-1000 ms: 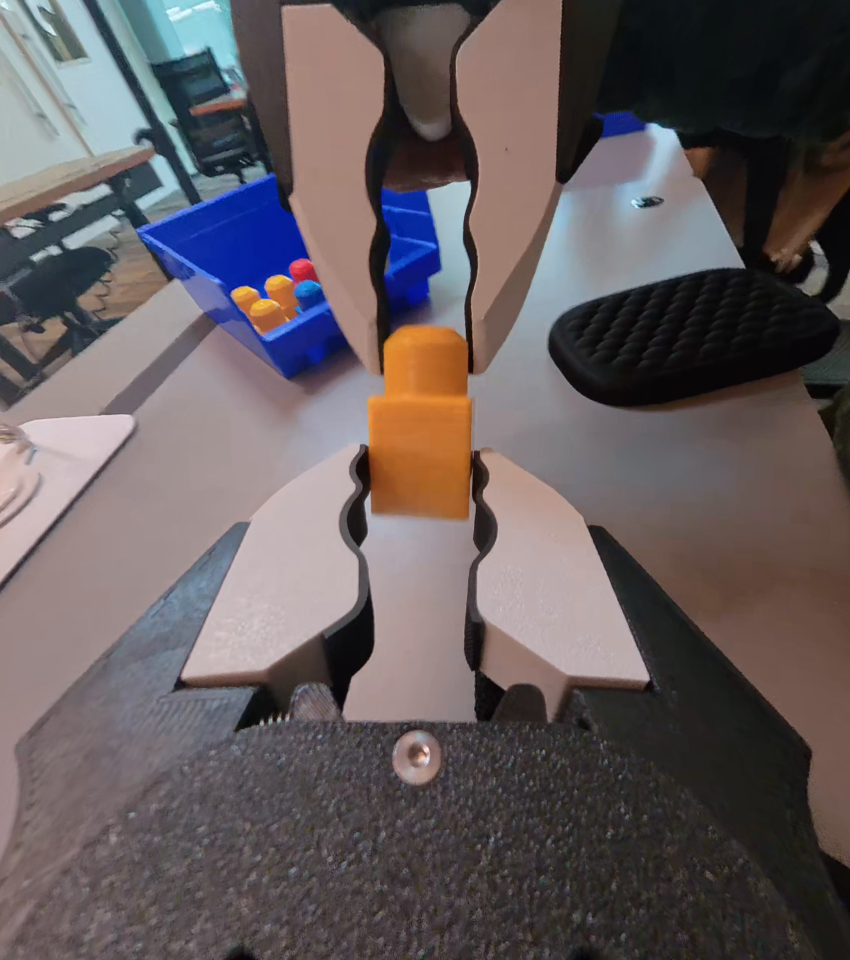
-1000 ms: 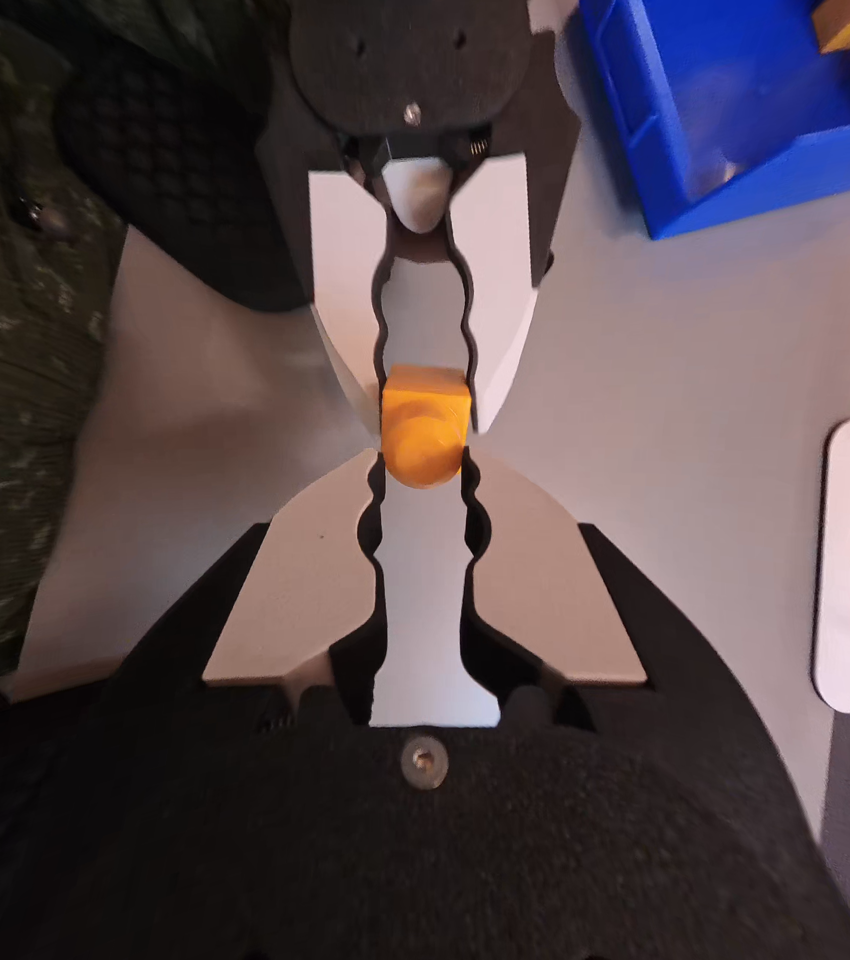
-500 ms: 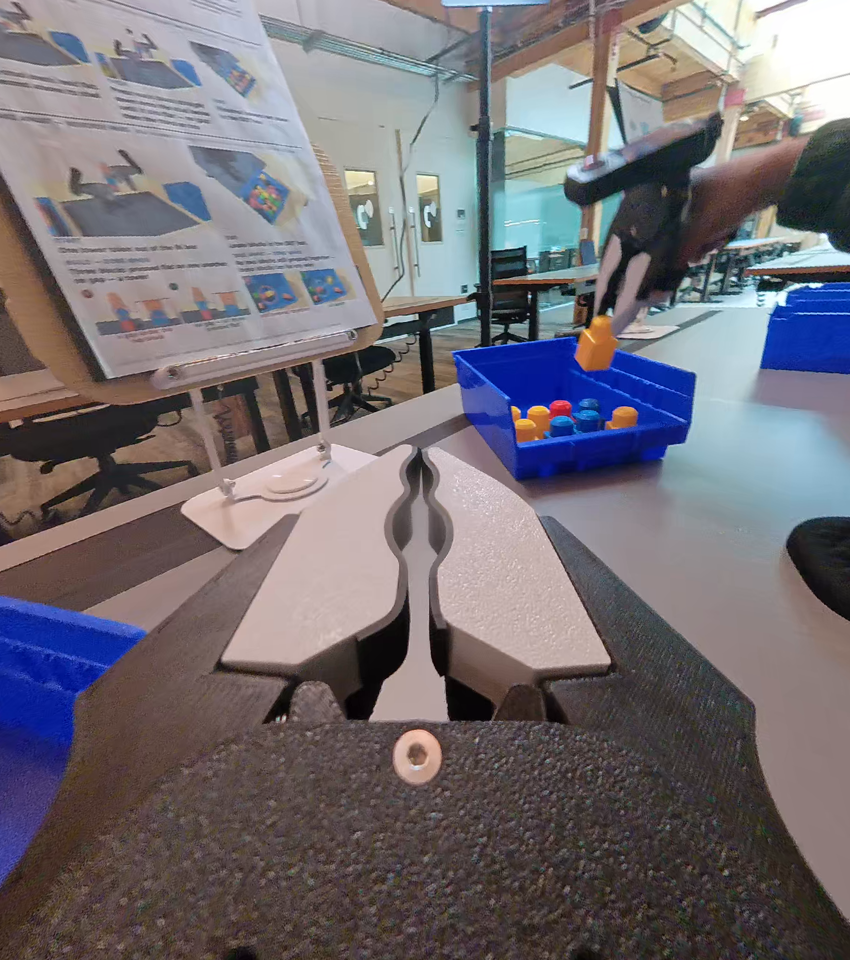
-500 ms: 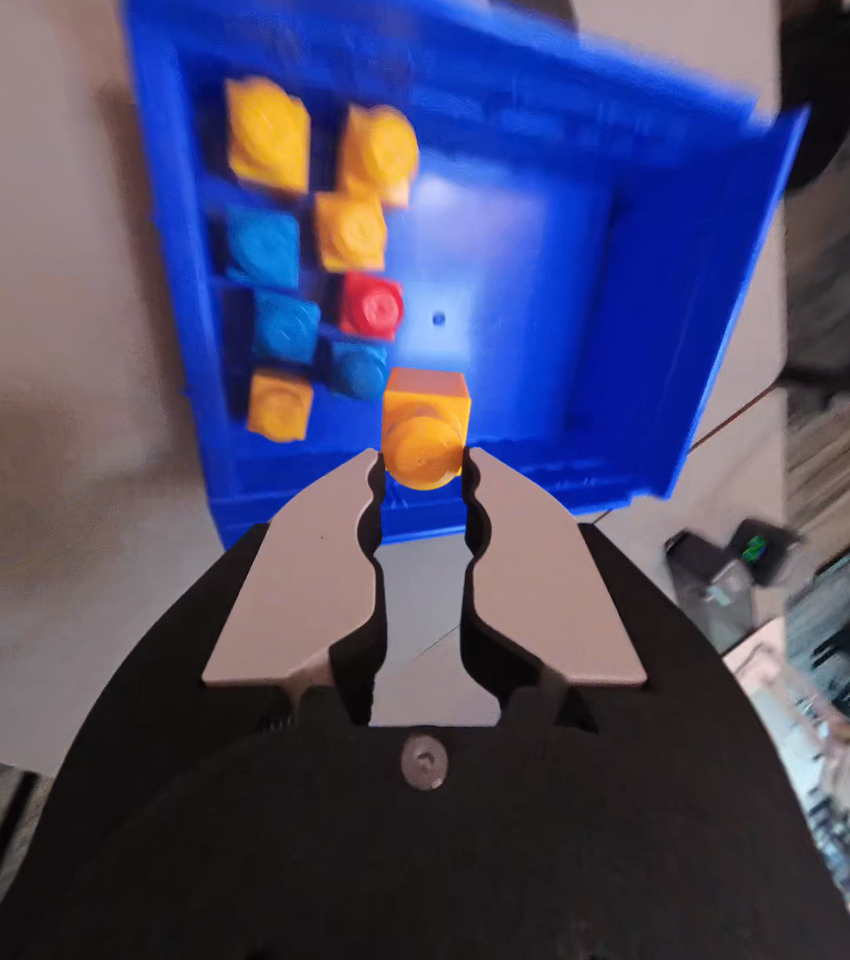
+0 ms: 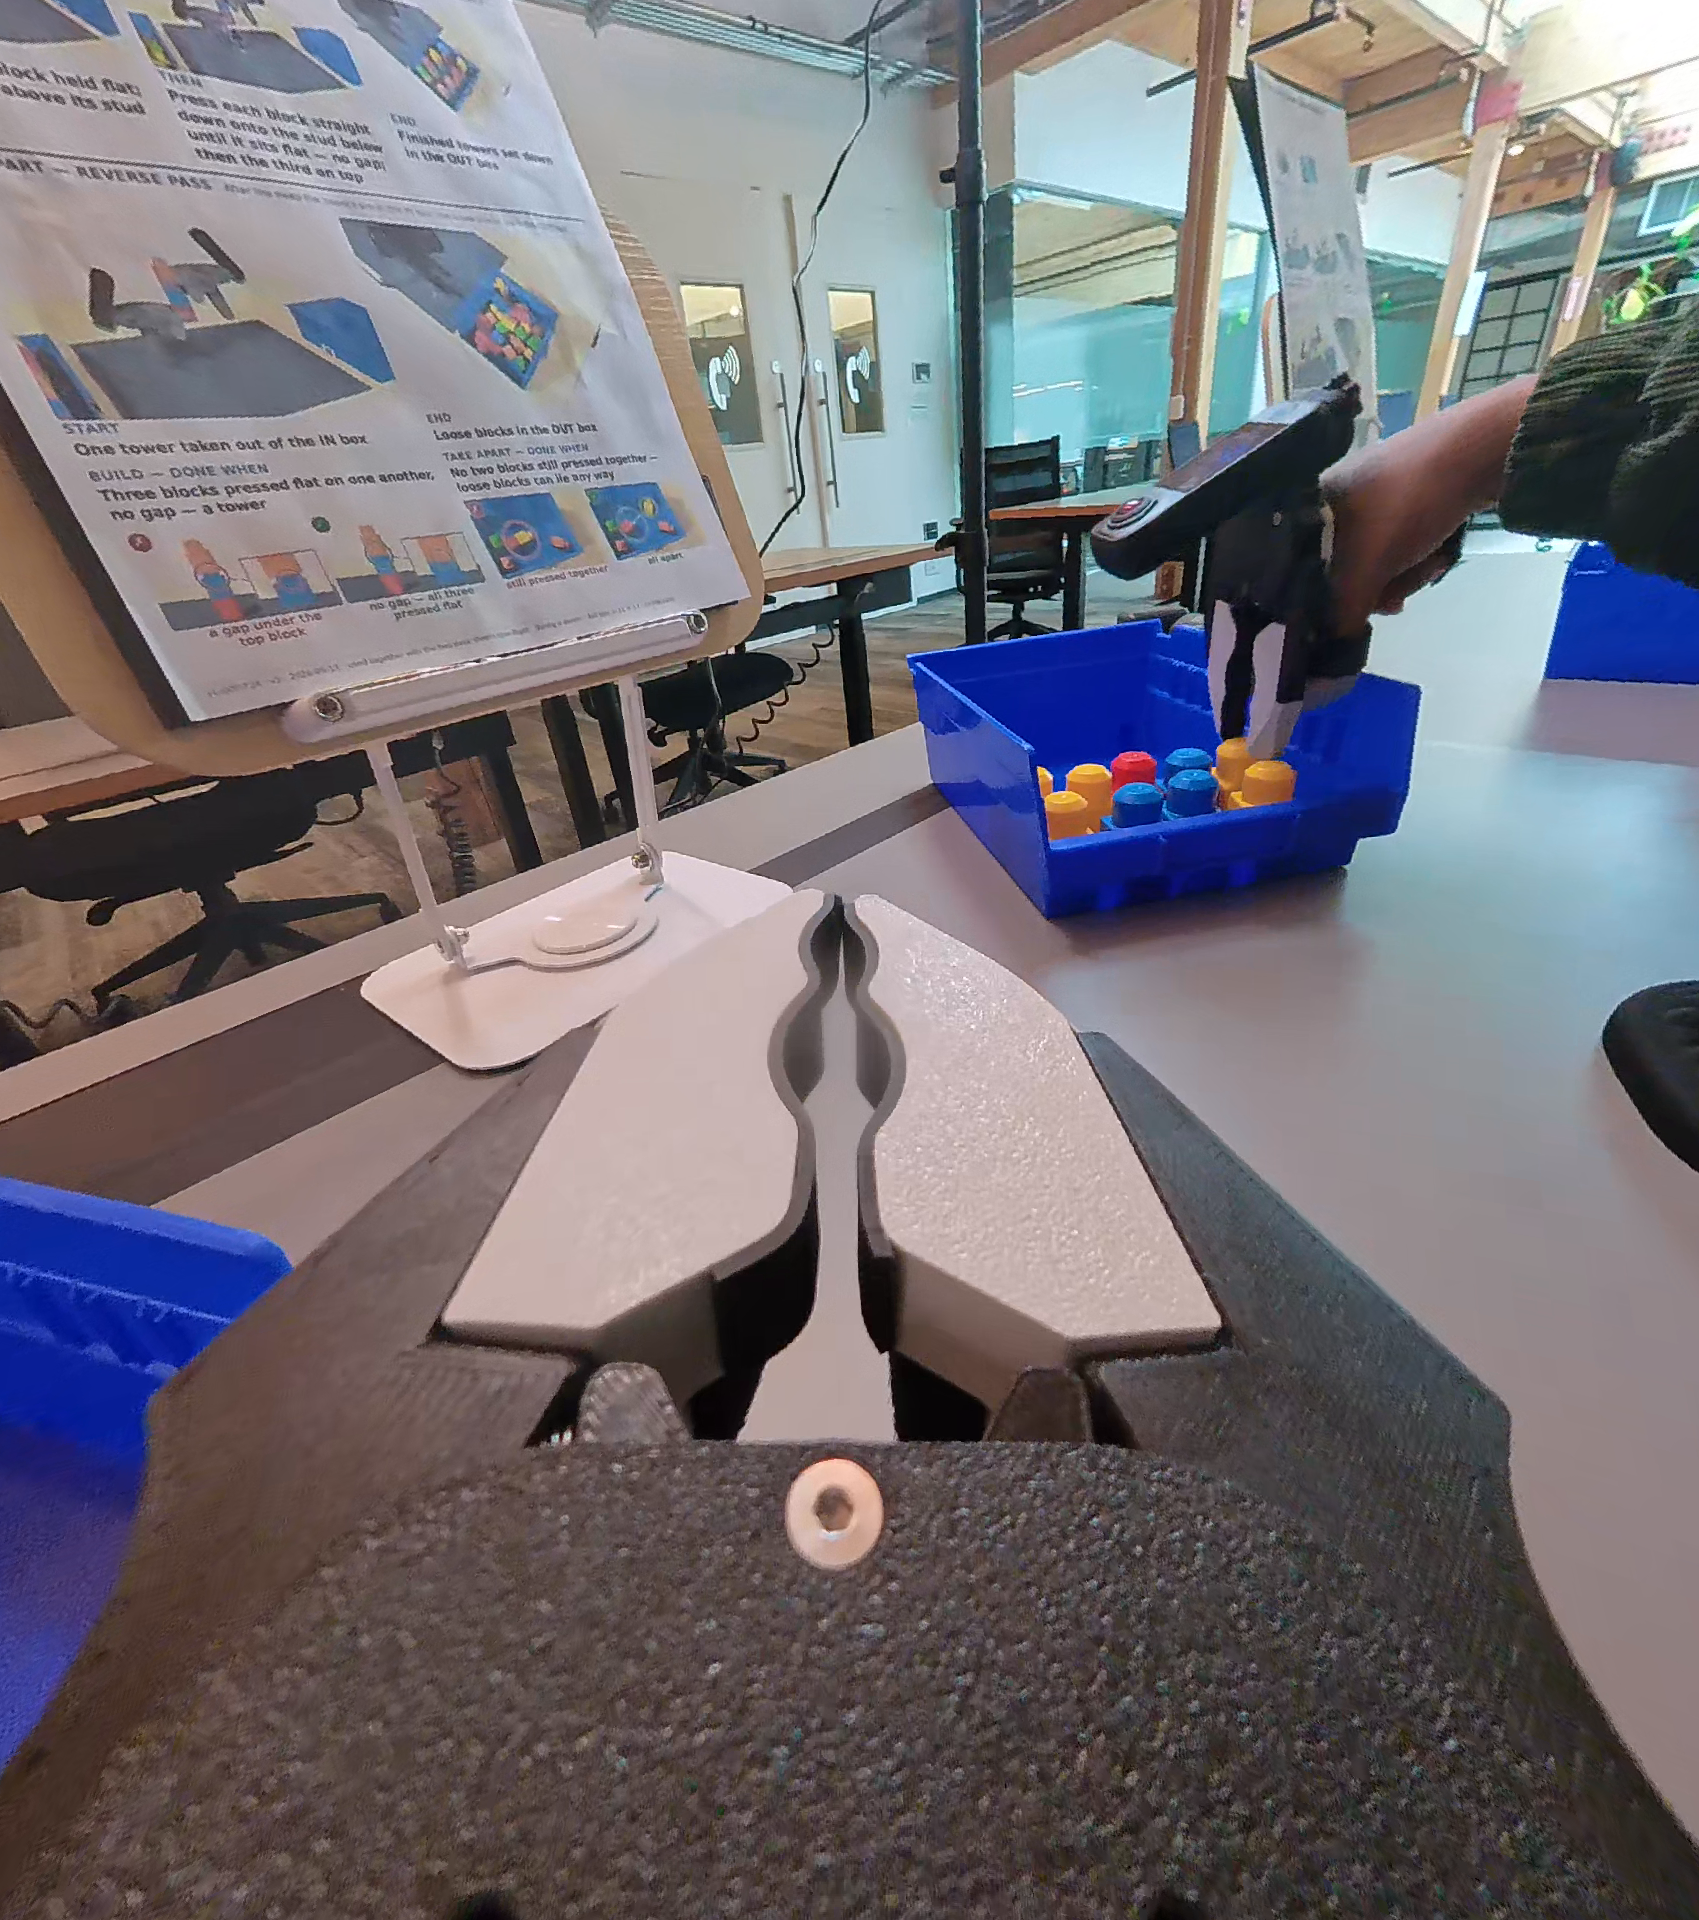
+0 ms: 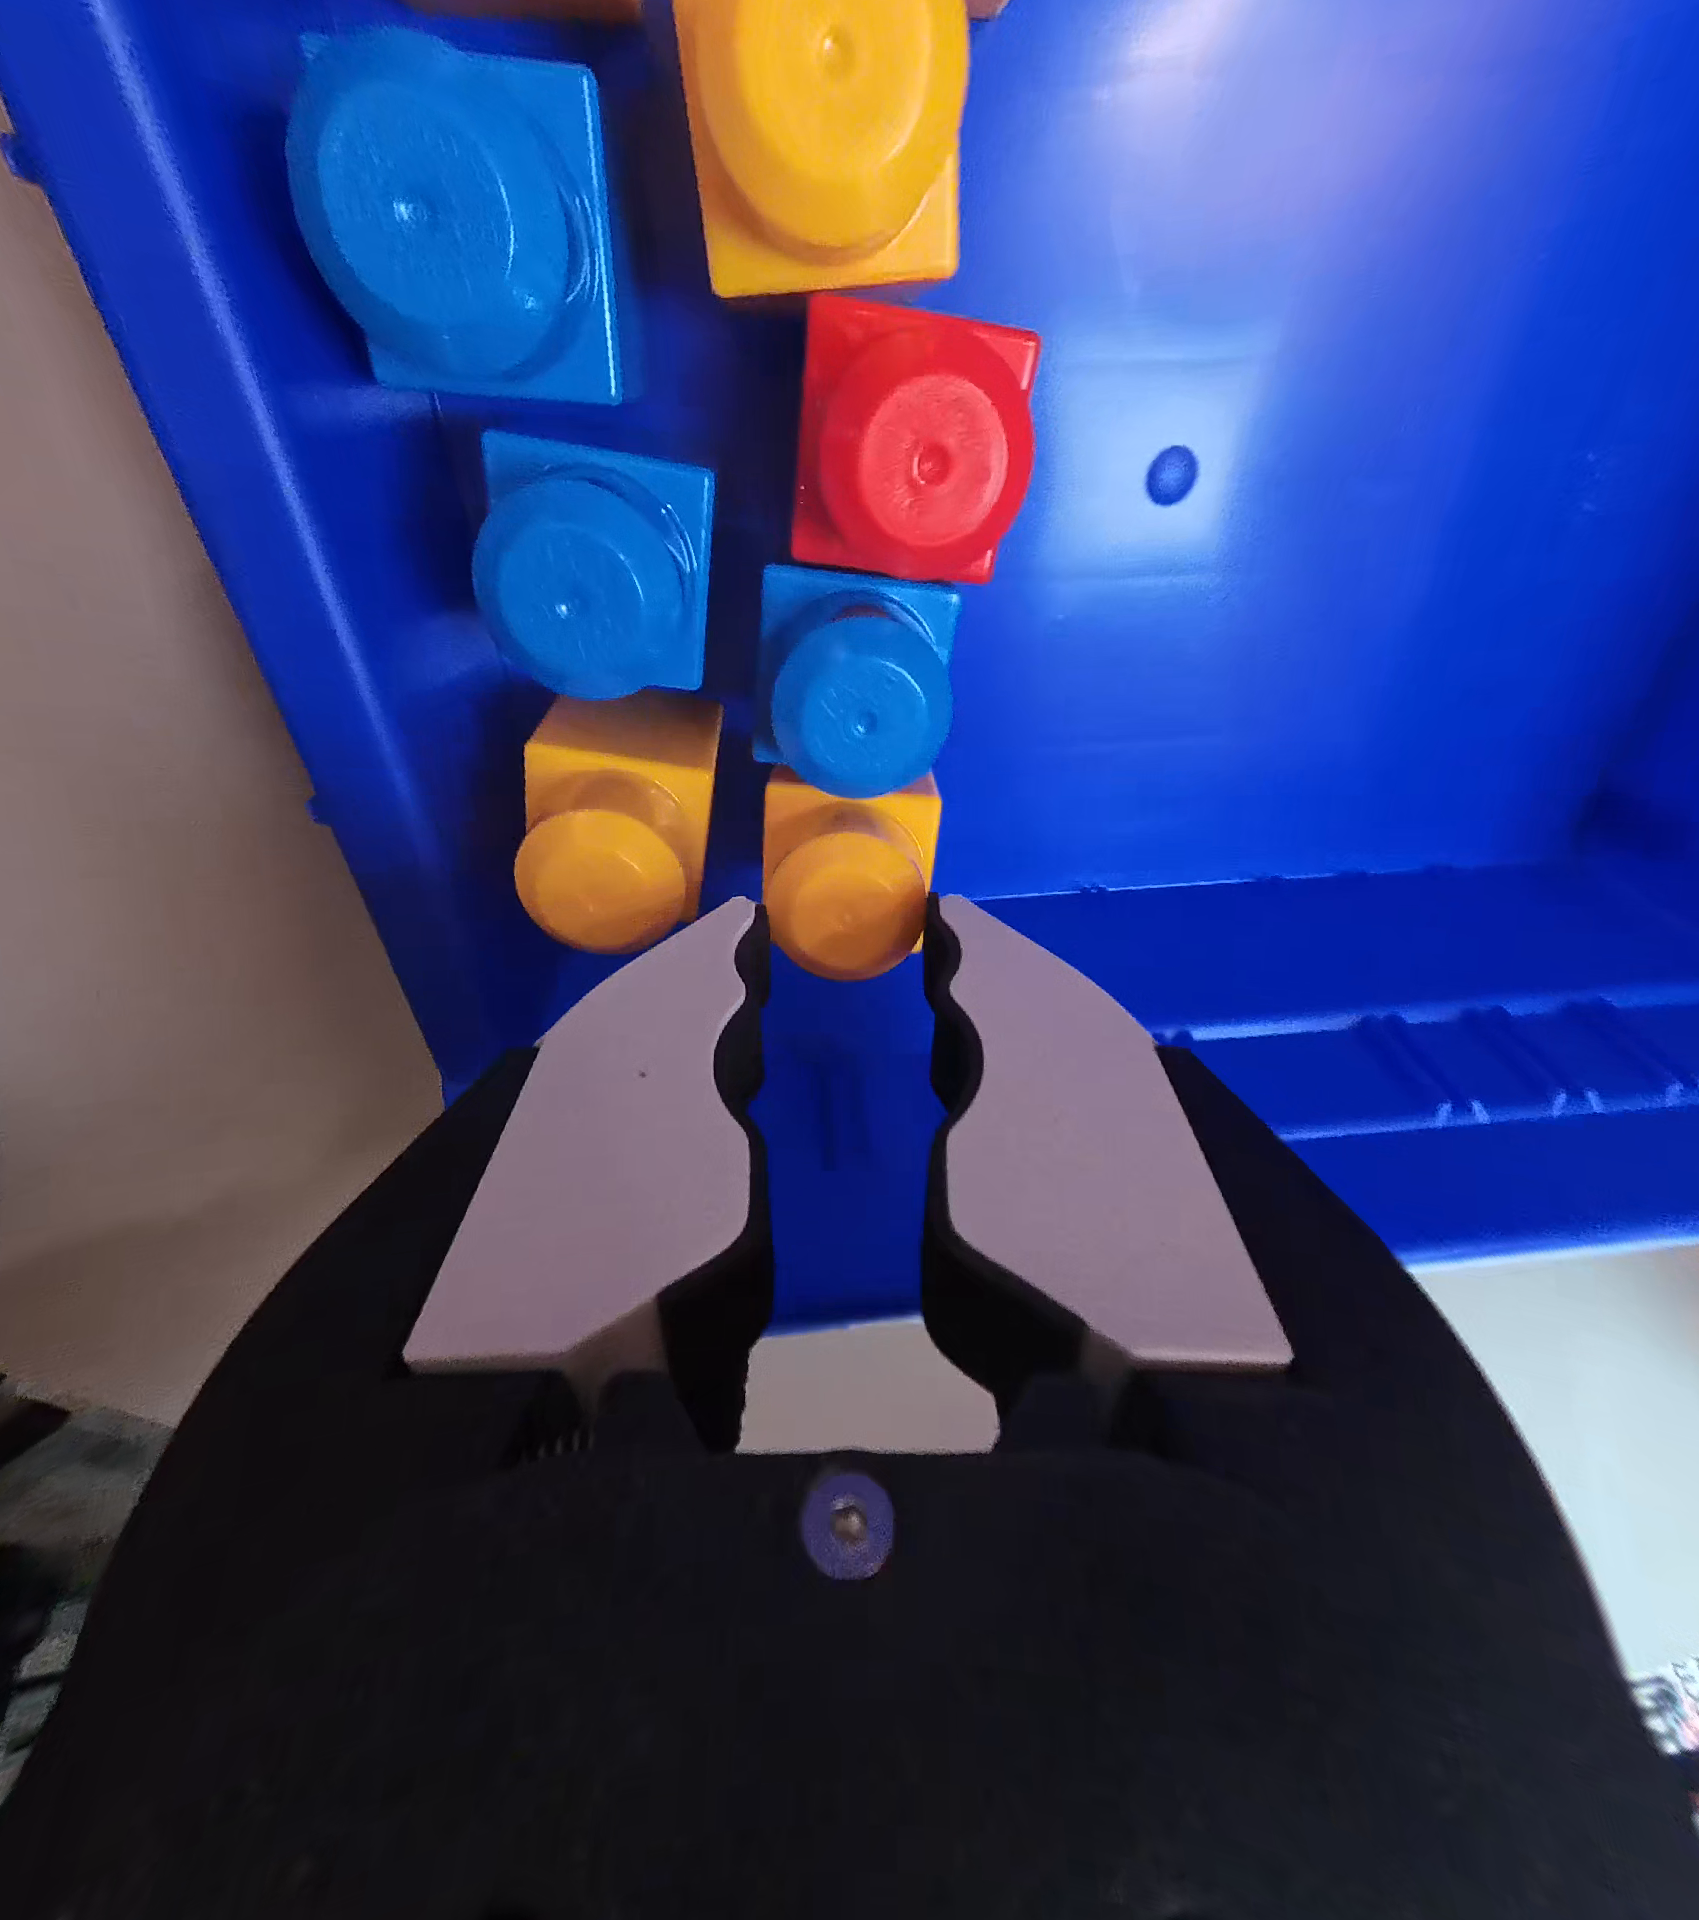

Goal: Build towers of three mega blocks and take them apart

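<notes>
Right wrist view is looking straight down into the blue bin (image 6: 1344,623), and the right gripper (image 6: 845,909) is sitting low inside it with its tips on either side of an orange block (image 6: 850,883), pinching its stud, jaws closed onto it. That block is standing at the near end of a little cluster: another orange block (image 6: 616,821) just to its left, a blue block (image 6: 855,675) touching it on the far side, then a red block (image 6: 912,442) and more blue and orange ones farther back. All of them are crowding the bin's left part.

From the left wrist view, the left gripper (image 5: 840,914) is hovering over the grey table (image 5: 1344,1091), jaws together with nothing between them. The same bin is sitting far right, and an instruction sheet on a stand (image 5: 305,312) is standing far left.
</notes>
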Motion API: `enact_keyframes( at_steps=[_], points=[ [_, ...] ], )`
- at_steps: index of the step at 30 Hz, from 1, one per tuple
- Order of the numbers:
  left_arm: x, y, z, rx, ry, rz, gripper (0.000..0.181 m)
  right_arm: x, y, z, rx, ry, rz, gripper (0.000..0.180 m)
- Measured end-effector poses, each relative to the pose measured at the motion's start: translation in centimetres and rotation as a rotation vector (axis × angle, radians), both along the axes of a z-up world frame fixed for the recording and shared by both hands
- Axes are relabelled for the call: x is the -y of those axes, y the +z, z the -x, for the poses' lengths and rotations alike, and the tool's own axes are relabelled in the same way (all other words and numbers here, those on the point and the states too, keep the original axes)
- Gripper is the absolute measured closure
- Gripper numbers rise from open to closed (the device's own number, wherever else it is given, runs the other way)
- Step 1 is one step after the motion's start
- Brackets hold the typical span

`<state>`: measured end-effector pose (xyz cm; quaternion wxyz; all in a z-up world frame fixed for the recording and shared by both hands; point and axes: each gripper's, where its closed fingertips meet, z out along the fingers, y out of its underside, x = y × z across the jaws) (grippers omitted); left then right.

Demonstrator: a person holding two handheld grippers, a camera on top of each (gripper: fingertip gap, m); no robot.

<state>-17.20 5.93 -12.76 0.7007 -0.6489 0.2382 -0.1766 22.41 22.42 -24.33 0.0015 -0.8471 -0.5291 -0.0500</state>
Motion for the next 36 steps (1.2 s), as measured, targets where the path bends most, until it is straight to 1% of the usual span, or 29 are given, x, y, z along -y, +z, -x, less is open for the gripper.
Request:
enact_keyframes(
  at_steps=[4,6,8,10,12,13,15,16,18,20,22,24,26,28,31,33,36],
  points=[
    [-0.1,-0.2,0.0,-0.010,-0.001,0.005,0.181,0.1,-0.6,0.1,0.009,0.009,0.015,0.150],
    [-0.2,-0.2,0.1,-0.011,0.008,0.005,0.181,0.0,-0.3,0.0,0.006,0.012,0.002,0.141],
    [-0.4,0.0,0.8,-0.009,0.033,0.004,0.181,-0.5,0.9,0.2,-0.019,0.012,-0.047,0.135],
    [-0.8,0.5,2.0,0.000,0.076,0.002,0.181,-1.2,3.1,1.4,-0.101,0.018,-0.145,0.130],
    [-1.4,1.2,3.8,0.018,0.136,0.006,0.181,-2.2,6.4,4.1,-0.248,0.052,-0.327,0.127],
    [-1.8,1.5,5.0,0.031,0.172,0.010,0.181,-2.2,8.4,6.0,-0.354,0.067,-0.424,0.127],
    [-2.5,2.4,7.7,0.052,0.257,0.012,0.181,-1.1,12.5,10.3,-0.595,0.092,-0.599,0.122],
    [-2.8,2.8,9.2,0.055,0.305,0.010,0.181,0.0,14.6,12.4,-0.730,0.098,-0.676,0.118],
    [-3.3,3.8,12.7,0.043,0.407,0.011,0.181,3.4,17.7,15.8,-1.003,0.081,-0.760,0.114],
    [-3.6,4.7,16.5,0.041,0.500,0.034,0.181,6.8,19.0,17.8,-1.188,0.052,-0.797,0.115],
    [-4.2,5.5,20.5,0.046,0.587,0.086,0.180,9.6,18.4,19.2,-1.290,0.024,-0.790,0.119],
    [-5.3,5.9,24.6,0.018,0.682,0.141,0.169,11.7,17.1,20.1,-1.350,-0.014,-0.770,0.131],
    [-6.9,5.2,28.0,-0.003,0.748,0.232,0.150,13.0,15.5,20.8,-1.380,-0.038,-0.762,0.152],
    [-8.6,4.0,30.7,0.016,0.793,0.326,0.128,13.8,14.2,21.2,-1.394,-0.038,-0.777,0.179],
    [-10.7,1.9,33.2,0.039,0.871,0.435,0.112,14.0,12.4,21.6,-1.420,-0.075,-0.757,0.179],
    [-11.9,-0.5,33.9,0.044,0.914,0.531,0.104,14.0,11.6,21.9,-1.428,-0.091,-0.718,0.179],
    [-12.9,-4.4,34.9,0.020,1.004,0.665,0.101,14.1,11.3,21.9,-1.413,-0.074,-0.726,0.179]
  ],
)
